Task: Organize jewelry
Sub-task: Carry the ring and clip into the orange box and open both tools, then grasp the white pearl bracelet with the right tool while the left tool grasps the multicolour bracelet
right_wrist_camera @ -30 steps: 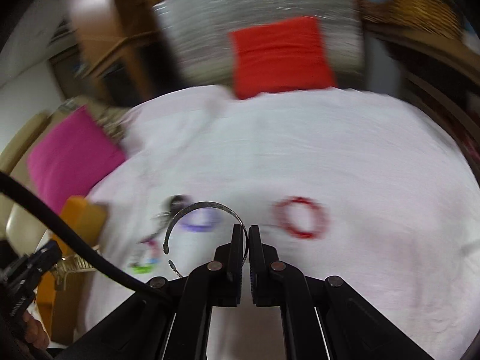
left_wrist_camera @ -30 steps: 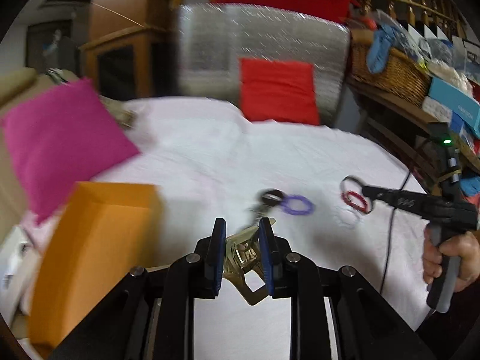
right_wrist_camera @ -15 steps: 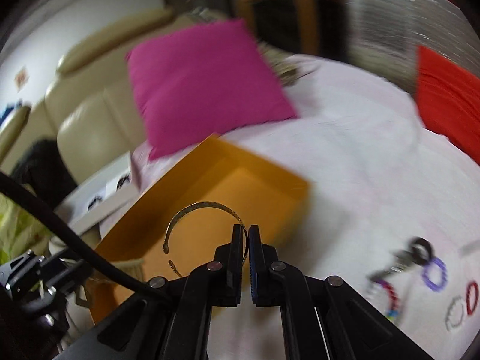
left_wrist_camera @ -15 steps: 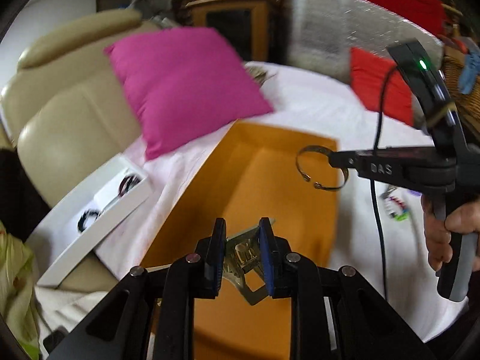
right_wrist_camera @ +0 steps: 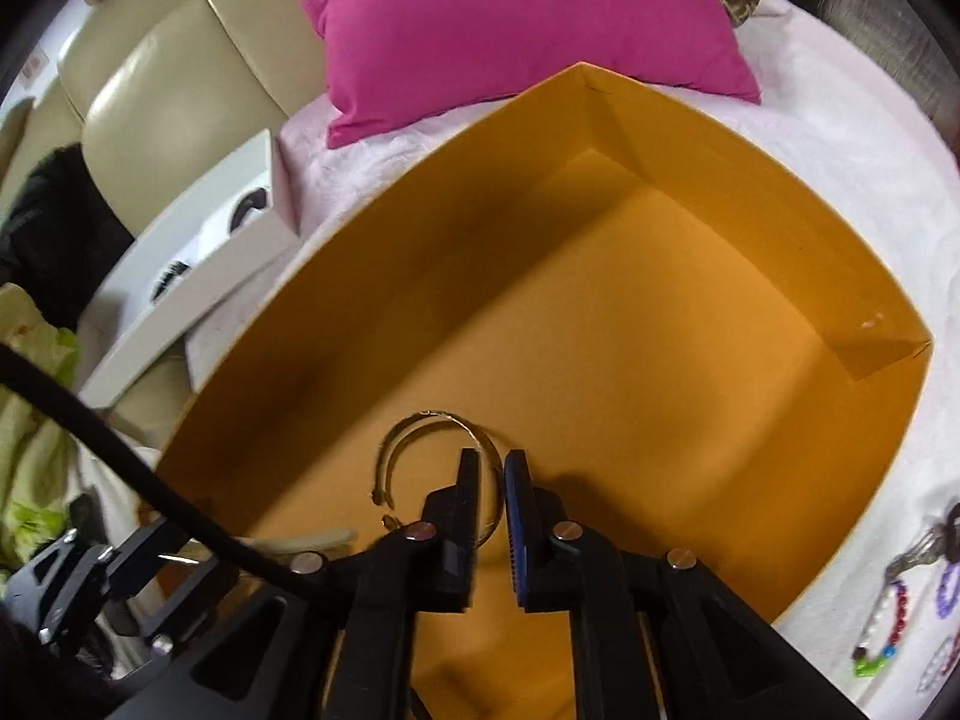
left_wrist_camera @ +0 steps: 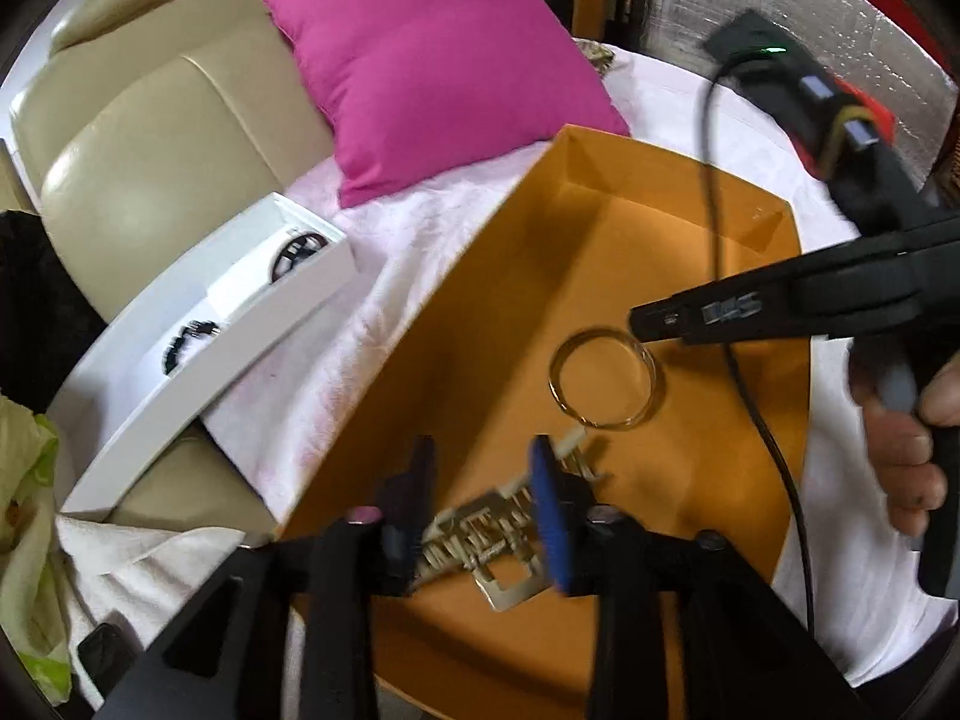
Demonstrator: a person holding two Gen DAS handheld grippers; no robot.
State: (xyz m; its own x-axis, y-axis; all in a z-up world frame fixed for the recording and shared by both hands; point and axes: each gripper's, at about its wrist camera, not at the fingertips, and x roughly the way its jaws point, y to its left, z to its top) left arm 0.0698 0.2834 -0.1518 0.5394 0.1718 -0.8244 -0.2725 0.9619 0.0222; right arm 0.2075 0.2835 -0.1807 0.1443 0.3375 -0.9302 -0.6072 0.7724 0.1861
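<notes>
An open orange box (left_wrist_camera: 630, 276) lies on the white bedcover; it fills the right wrist view (right_wrist_camera: 660, 312). My left gripper (left_wrist_camera: 483, 501) is open over the box's near part, and a gold chain bracelet (left_wrist_camera: 480, 540) lies loose between its fingers. My right gripper (right_wrist_camera: 492, 474) is open just over the box floor, with a thin metal bangle (right_wrist_camera: 420, 438) lying around its left finger. From the left wrist view the bangle (left_wrist_camera: 606, 381) rests on the box floor at the right gripper's tip (left_wrist_camera: 645, 324).
A pink cushion (left_wrist_camera: 432, 60) lies behind the box. A white tray (left_wrist_camera: 210, 324) with dark bracelets rests on the beige sofa at left. Several beaded bracelets (right_wrist_camera: 894, 618) lie on the bedcover to the box's right. A black cable (left_wrist_camera: 738, 330) crosses the box.
Both grippers moved down into the orange box and opened. The gold chain bracelet and the metal bangle are let go and lie in the box.
</notes>
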